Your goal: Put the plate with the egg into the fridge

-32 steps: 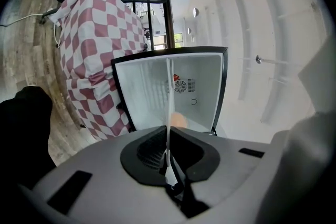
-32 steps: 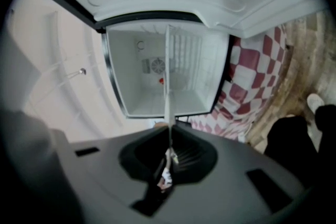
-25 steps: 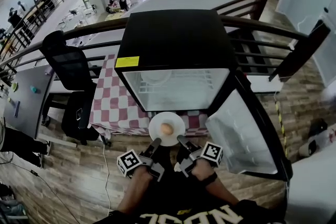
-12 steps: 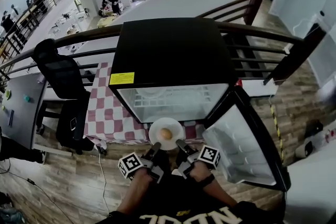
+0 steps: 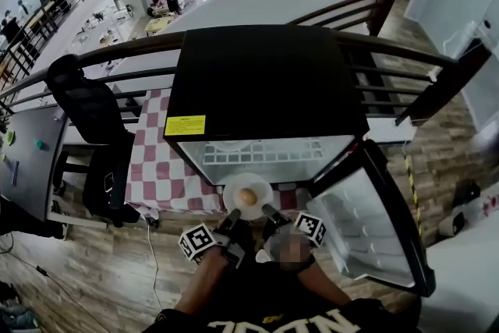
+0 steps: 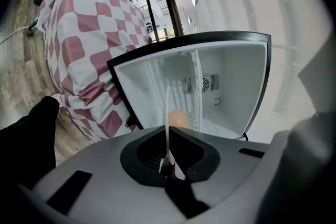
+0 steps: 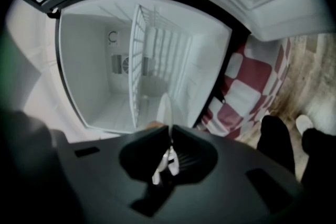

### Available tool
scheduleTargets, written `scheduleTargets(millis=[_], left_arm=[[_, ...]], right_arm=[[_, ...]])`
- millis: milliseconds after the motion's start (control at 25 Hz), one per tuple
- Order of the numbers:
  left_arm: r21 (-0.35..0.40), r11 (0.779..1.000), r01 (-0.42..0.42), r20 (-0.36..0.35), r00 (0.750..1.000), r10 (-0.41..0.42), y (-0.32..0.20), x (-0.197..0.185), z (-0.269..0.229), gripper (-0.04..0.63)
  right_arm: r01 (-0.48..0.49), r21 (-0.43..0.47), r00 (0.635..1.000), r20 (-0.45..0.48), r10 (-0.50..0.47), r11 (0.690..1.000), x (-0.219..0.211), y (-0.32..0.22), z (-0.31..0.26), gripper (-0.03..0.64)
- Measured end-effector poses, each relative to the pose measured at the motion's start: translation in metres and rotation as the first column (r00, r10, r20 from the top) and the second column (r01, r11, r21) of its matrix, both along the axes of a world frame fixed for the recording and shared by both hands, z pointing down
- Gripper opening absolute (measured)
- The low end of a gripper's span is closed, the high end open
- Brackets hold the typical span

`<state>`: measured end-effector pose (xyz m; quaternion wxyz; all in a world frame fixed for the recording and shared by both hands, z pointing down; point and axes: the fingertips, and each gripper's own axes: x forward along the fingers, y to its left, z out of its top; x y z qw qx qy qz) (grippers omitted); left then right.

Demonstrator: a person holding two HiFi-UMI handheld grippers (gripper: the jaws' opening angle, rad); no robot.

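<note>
A white plate (image 5: 248,189) carrying a brown egg (image 5: 247,196) hangs level just in front of the open fridge (image 5: 261,82). Its far rim reaches the lower edge of the white interior (image 5: 265,156). My left gripper (image 5: 233,223) is shut on the plate's near-left rim, and my right gripper (image 5: 270,215) is shut on its near-right rim. In the left gripper view the plate (image 6: 167,107) shows edge-on between the jaws of the gripper (image 6: 168,152), with the egg (image 6: 178,118) beyond. In the right gripper view the plate (image 7: 165,107) is pinched by the gripper (image 7: 169,150).
The fridge door (image 5: 366,222) stands swung open to the right. A red-and-white checkered tablecloth (image 5: 160,164) lies left of the fridge, with a black office chair (image 5: 86,101) beyond it. A wire shelf (image 7: 139,60) divides the interior, and a pale round dish (image 7: 152,86) sits inside. A railing runs behind.
Both grippers have carried the plate forward, and its far rim now meets the fridge opening. The fridge looms closer in the head view. Both grips are unchanged.
</note>
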<state>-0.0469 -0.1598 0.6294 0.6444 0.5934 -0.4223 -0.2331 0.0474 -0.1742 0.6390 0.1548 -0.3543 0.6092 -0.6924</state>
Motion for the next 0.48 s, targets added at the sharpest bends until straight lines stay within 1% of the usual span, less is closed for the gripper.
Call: scheduleTargets(millis=[240, 360, 480], left_arm=[[-0.060, 0.998, 0.014, -0.007, 1.000, -0.015, -0.010, -0.004, 0.029, 0.035], [-0.072, 0.997, 0.012, 0.019, 1.000, -0.010, -0.017, -0.006, 0.043, 0.035], [-0.073, 0.997, 0.001, 0.054, 0.999, 0.003, -0.027, -0.009, 0.054, 0.035]], right_arm=[[0.001, -0.021, 0.999, -0.045, -0.002, 1.000, -0.003, -0.010, 0.028, 0.034], [-0.003, -0.034, 0.998, -0.063, 0.001, 0.999, -0.005, -0.018, 0.043, 0.034], [-0.035, -0.049, 0.998, -0.044, 0.033, 0.998, -0.008, -0.026, 0.055, 0.034]])
